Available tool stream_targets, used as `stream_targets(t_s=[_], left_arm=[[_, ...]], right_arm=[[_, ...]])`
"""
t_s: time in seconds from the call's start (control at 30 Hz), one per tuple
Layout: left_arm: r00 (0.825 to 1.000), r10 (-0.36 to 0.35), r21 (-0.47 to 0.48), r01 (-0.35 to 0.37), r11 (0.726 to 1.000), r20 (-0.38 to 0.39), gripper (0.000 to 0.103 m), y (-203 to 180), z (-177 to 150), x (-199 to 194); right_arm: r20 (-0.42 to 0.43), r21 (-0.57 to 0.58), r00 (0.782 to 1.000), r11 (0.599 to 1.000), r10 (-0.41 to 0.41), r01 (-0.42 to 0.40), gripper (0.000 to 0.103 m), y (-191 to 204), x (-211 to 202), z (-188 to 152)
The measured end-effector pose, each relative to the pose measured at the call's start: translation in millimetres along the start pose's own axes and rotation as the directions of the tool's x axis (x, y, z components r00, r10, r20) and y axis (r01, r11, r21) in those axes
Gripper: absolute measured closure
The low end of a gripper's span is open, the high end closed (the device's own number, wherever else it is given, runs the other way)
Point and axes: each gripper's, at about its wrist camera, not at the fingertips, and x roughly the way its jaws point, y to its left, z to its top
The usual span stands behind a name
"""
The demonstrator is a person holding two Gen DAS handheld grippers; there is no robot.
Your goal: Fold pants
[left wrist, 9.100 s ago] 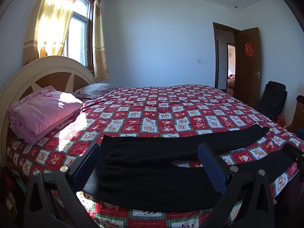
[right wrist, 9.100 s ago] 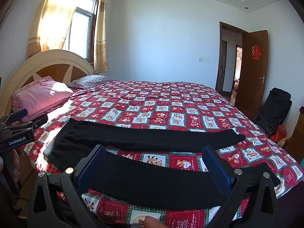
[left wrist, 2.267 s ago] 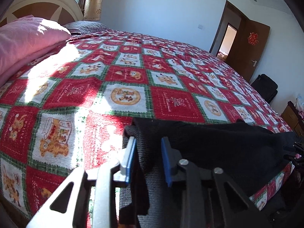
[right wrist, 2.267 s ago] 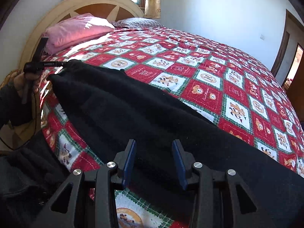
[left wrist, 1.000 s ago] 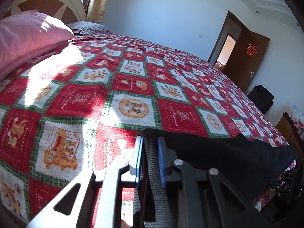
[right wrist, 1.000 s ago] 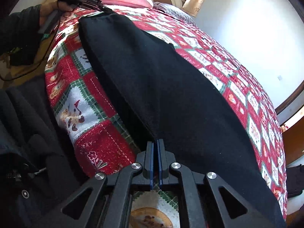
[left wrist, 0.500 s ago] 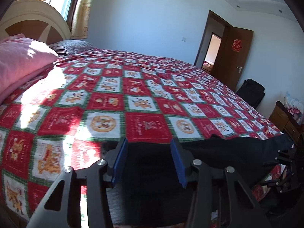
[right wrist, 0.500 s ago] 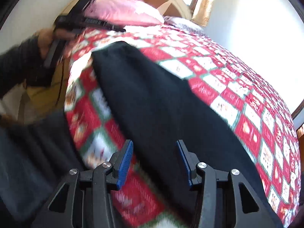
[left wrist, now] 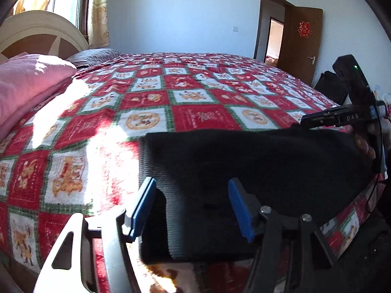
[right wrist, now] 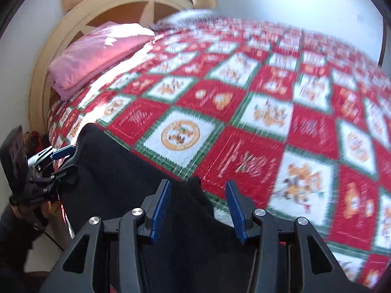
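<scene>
Black pants (left wrist: 256, 166) lie folded leg over leg along the near edge of the bed, waistband end at the left. My left gripper (left wrist: 190, 207) is open, its blue pads on either side of the ribbed waistband, not clamping it. In the right wrist view the pants (right wrist: 127, 171) run from the left gripper (right wrist: 61, 158) at far left to my right gripper (right wrist: 198, 212), which is open with a raised fold of cloth between its pads. The right gripper also shows in the left wrist view (left wrist: 305, 120), at the far end of the pants.
The bed has a red, white and green patchwork quilt (left wrist: 195, 92). A folded pink blanket (left wrist: 27, 83) and a striped pillow (left wrist: 95, 57) lie by the cream headboard (right wrist: 117, 7). An open brown door (left wrist: 300, 41) and a black bag (left wrist: 330, 85) are at the right.
Both grippers went from shut on the pants a second ago to open. The pants now lie flatter on the quilt. The right wrist view has swung toward the headboard and is blurred.
</scene>
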Motion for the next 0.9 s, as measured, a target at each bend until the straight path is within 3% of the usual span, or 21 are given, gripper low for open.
stream_targets(t_s=[0.03, 0.07, 0.13, 0.27, 0.4, 0.57, 0.67, 0.73, 0.8, 0.9], left_arm=[[1.0, 0.015, -0.002, -0.015, 1.0, 0.01, 0.035, 4, -2, -2], [1.0, 0.018, -0.021, -0.018, 1.0, 0.005, 0.032, 10, -4, -1], [1.0, 0.001, -0.082, 0.0, 0.997, 0.012, 0.032, 22, -8, -1], [1.0, -0.017, -0.129, 0.02, 0.991, 0.026, 0.03, 27, -13, 1], [0.998, 0.054, -0.076, -0.053, 0.996, 0.017, 0.023, 19, -13, 2], [0.996, 0.084, -0.124, -0.079, 0.989, 0.037, 0.019, 33, -16, -5], [0.995, 0.095, -0.164, -0.088, 0.982, 0.034, 0.013, 44, -19, -4], [0.995, 0.098, -0.178, -0.091, 0.98, 0.034, 0.012, 46, -20, -4], [0.994, 0.103, -0.185, -0.095, 0.978, 0.037, 0.009, 47, -21, -3], [0.995, 0.096, -0.194, -0.087, 0.977, 0.039, 0.009, 49, -23, -4]], right_arm=[[-0.018, 0.008, 1.0, 1.0, 0.0, 0.0, 0.065, -1, 6, 0], [-0.019, 0.005, 1.0, 1.0, -0.007, 0.007, 0.088, 1, 11, -1], [0.0, 0.009, 1.0, 1.0, -0.021, 0.021, 0.096, 4, 8, -1], [0.029, 0.011, 0.994, 0.994, -0.107, 0.107, 0.098, 6, 2, 7], [0.024, -0.014, 0.969, 0.969, -0.246, 0.246, 0.101, -4, 10, 11], [0.132, -0.033, 0.973, 0.98, -0.192, 0.198, 0.1, 15, -26, -5], [0.175, -0.125, 0.983, 0.989, -0.052, 0.075, 0.1, 54, -42, -21], [0.15, -0.183, 0.988, 0.983, 0.04, -0.012, 0.1, 77, -41, -34], [0.07, -0.245, 0.991, 0.965, 0.111, -0.09, 0.1, 103, -27, -49], [-0.037, -0.306, 0.998, 0.95, 0.053, -0.061, 0.099, 126, 5, -71]])
